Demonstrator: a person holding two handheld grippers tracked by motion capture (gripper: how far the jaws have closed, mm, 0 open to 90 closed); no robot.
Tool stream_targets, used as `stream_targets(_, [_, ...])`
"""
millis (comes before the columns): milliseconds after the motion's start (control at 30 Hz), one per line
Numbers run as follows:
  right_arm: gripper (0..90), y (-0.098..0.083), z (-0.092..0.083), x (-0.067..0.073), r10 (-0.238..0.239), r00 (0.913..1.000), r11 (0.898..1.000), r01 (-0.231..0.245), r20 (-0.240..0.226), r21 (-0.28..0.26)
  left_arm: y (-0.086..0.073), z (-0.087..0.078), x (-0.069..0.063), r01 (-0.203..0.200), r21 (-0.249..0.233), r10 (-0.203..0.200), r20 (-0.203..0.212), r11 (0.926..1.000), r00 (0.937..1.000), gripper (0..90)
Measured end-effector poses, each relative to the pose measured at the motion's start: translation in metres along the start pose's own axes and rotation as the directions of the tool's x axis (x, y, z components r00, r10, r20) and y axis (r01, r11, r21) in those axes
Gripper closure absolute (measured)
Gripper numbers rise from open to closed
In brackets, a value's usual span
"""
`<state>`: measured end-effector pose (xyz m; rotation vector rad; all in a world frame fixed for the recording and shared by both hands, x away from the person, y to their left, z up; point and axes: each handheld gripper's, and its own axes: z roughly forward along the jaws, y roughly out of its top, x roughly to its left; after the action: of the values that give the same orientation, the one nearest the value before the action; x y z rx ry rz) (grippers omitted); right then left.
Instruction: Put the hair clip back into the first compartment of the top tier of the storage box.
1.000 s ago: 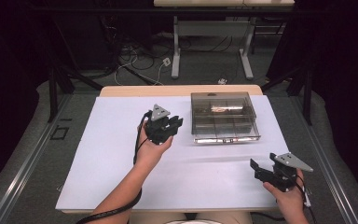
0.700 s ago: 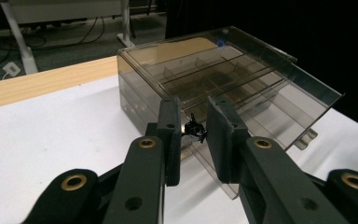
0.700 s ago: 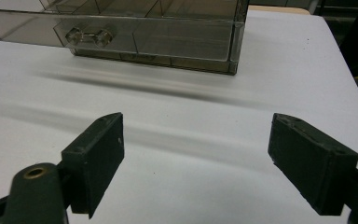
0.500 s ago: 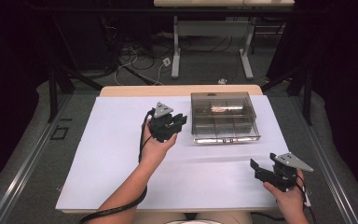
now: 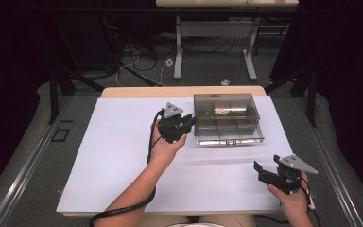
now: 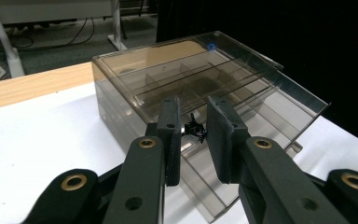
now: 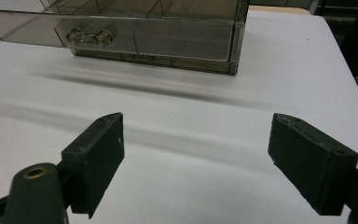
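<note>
A smoky clear plastic box (image 5: 225, 116) with divided compartments stands at the back middle of the white table (image 5: 123, 156). Its front drawer (image 5: 229, 140) is pulled out a little, and the clear handle (image 7: 88, 36) faces me. My left gripper (image 5: 190, 122) hovers at the box's left side. Its jaws are nearly together on a small black part (image 6: 195, 129), just in front of the box (image 6: 191, 74). My right gripper (image 5: 260, 171) rests near the table's front right with its jaws wide open (image 7: 198, 128) and nothing between them, pointing toward the drawer.
Something small and reddish (image 5: 222, 111) lies in a back compartment of the box. A bare wooden strip (image 5: 137, 91) runs along the table's far edge. Beyond it are desk legs (image 5: 178, 52) and cables (image 5: 137, 56) on the floor.
My left gripper has moved a little to the right and away from me, closer to the box's left side. The right gripper has stayed put.
</note>
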<state>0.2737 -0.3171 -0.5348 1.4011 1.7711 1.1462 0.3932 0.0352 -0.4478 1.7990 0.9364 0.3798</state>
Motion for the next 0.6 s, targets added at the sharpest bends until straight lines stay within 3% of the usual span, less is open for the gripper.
stream_targets(600, [18.1,0.0,0.0,0.0,0.004,1.0,1.0,-0.004,-0.006,-0.002,-0.003,0.026,-0.019,-0.004,0.026,0.003,0.032,0.9997,0.9995,76.0])
